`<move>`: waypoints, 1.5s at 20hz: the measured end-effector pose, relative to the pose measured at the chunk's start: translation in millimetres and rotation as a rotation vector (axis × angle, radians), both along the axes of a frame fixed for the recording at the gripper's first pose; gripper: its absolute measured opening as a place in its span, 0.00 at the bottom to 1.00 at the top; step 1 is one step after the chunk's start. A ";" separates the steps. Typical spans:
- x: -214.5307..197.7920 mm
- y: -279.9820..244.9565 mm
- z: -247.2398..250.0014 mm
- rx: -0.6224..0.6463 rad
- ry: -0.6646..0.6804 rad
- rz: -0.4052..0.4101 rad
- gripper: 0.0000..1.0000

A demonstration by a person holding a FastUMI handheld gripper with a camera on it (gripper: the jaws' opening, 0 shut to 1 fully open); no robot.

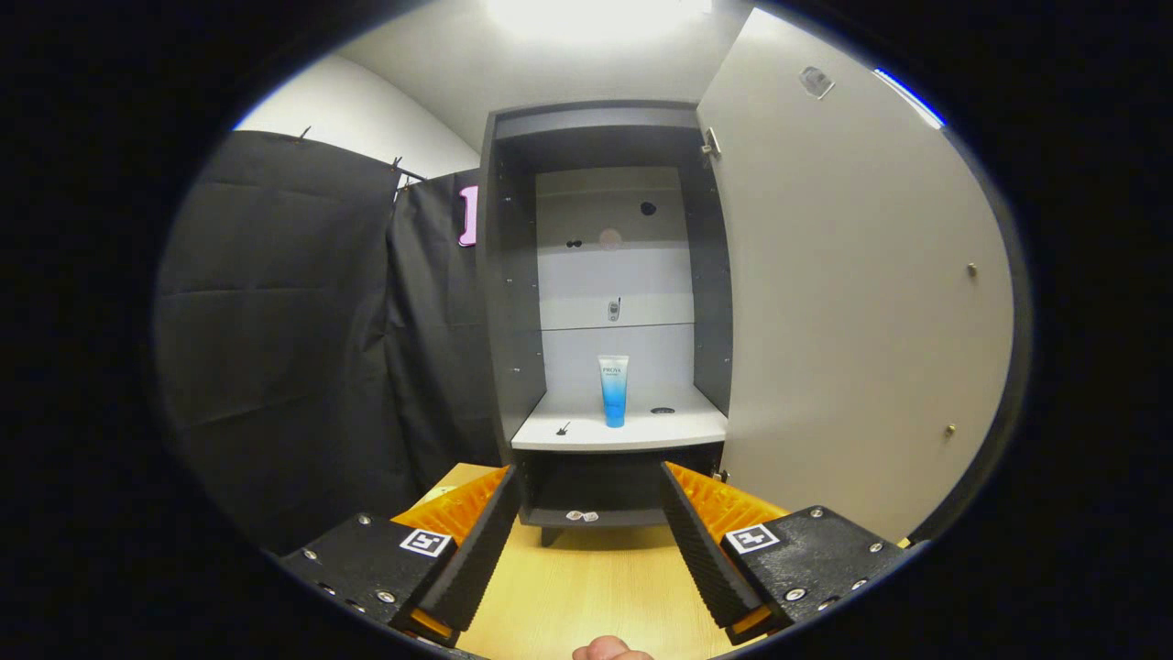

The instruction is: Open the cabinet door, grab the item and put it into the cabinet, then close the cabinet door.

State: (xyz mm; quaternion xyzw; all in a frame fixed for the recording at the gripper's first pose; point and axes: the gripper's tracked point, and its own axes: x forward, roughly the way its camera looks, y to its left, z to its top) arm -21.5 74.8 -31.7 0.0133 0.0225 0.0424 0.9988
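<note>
While I look along the hand-held gripper (591,481), its two fingers are spread wide with nothing between them, hovering over the light wooden table (586,587). A bit of a fingertip (609,649) shows at the very near edge, below the fingers. Just beyond the fingertips I see the dark cabinet (504,302) standing on the table, its lowest compartment sitting in the gap between the fingers, with two small pale bits (582,516) on its floor that I cannot make out. Above that is a pale shelf (559,440), and on it stands the blue and white tube (613,390), upright, cap down, roughly in the middle and set back from the front edge. A small dark speck (562,428) lies on the shelf to the tube's left, and a dark round mark (663,411) to its right. Higher shelves run up the pale back panel. To the right, the cabinet door (852,302) is swung wide open, its pale inner face toward me. Black cloth (302,330) hangs to the left of the cabinet.
</note>
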 end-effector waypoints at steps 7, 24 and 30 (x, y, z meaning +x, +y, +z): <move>-88.5 -35.6 4.2 0.066 0.066 0.089 0.93; -54.1 -309.6 40.1 -0.014 0.007 -0.132 0.93; -36.9 -295.6 33.0 0.011 0.014 0.024 0.91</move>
